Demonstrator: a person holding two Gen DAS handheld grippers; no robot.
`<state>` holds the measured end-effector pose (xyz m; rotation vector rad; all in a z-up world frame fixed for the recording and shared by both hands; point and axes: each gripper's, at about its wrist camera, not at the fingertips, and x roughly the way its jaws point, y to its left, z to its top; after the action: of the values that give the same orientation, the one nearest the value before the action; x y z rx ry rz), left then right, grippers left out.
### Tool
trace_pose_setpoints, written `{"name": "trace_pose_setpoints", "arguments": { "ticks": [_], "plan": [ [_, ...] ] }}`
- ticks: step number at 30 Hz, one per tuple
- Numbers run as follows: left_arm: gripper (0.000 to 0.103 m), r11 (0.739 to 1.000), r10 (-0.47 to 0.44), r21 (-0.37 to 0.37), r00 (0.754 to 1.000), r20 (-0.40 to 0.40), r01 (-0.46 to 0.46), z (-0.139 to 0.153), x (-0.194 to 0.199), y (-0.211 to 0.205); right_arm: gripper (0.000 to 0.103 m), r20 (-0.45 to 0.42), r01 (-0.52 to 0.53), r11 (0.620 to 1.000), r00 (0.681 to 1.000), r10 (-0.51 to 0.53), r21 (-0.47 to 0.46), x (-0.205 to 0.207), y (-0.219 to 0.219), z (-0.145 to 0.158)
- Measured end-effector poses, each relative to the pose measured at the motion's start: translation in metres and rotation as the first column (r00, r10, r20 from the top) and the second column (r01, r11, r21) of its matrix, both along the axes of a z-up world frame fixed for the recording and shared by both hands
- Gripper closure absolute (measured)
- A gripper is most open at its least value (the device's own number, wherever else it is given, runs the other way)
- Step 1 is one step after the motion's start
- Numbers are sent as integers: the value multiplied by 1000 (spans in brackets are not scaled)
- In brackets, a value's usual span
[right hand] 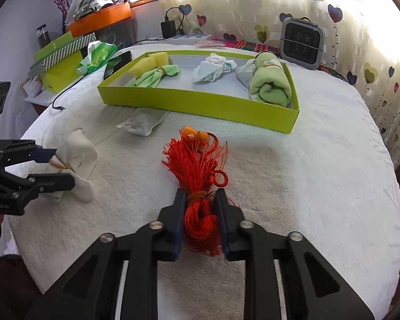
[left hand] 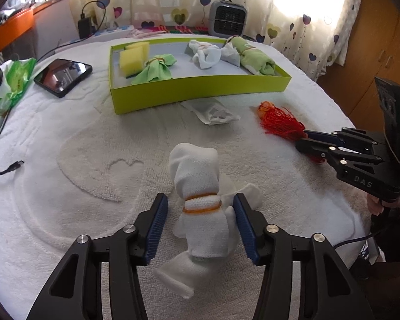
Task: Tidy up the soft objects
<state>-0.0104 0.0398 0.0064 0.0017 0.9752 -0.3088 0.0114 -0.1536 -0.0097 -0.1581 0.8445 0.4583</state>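
On a table covered by a white towel, the left gripper straddles a white sock bundle bound with rubber bands, its jaws apart; the right-hand blue pad seems to brush the cloth, though contact is hard to judge. The right gripper is clamped on a red string bundle, whose gripped end is hidden between the pads in the left wrist view. Beyond both lies a green tray holding yellow sponges, rolled green cloths and white socks. A crumpled wrapper lies just before the tray. Only the left wrist view shows a phone clearly.
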Motion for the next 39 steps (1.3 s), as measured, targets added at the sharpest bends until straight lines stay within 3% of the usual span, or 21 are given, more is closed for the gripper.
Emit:
{"name": "trace_pose_setpoints", "arguments": {
  "ticks": [1, 2, 8, 16, 20, 22, 25, 29, 34, 39],
  "plan": [
    [65, 1000, -2, -8, 1000, 0, 2, 0, 0, 1, 85, 0, -4, 1000, 1000, 4, 4, -2, -1, 1],
    [67, 1000, -2, -18, 1000, -1, 2, 0, 1, 2, 85, 1, -6, 1000, 1000, 6, 11, -3, -2, 3],
    [68, 999, 5, -34, 1000, 1, -4, 0, 2, 3, 86, 26, 0, 979, 1000, -5, 202, 0, -20, 27],
    [68, 999, 8, -47, 1000, 1, -8, -1, 2, 5, 86, 12, 2, 877, 1000, -9, 481, 11, -40, 45],
    [68, 998, 10, -54, 1000, -1, -10, 0, 3, 5, 86, -46, 27, 795, 999, 1, 606, 17, -50, 39],
    [68, 998, 12, -54, 1000, 1, -12, -1, 3, 5, 86, -43, 82, 843, 997, -69, 531, 18, -50, 38],
    [68, 999, 13, -53, 1000, 1, -13, 0, 3, 5, 86, -82, 104, 852, 994, -73, 513, 21, -48, 29],
    [68, 999, 15, -47, 1000, 5, -15, 0, 4, 5, 86, -29, 107, 923, 994, -103, 370, 15, -34, 27],
    [69, 999, 24, -44, 1000, 9, -23, 1, 6, 4, 86, 11, 100, 958, 994, -107, 269, 14, -23, 23],
    [71, 999, 26, -42, 999, 18, -25, 3, 6, 3, 86, 22, 83, 963, 995, -92, 257, 3, -22, 21]
  ]
}}
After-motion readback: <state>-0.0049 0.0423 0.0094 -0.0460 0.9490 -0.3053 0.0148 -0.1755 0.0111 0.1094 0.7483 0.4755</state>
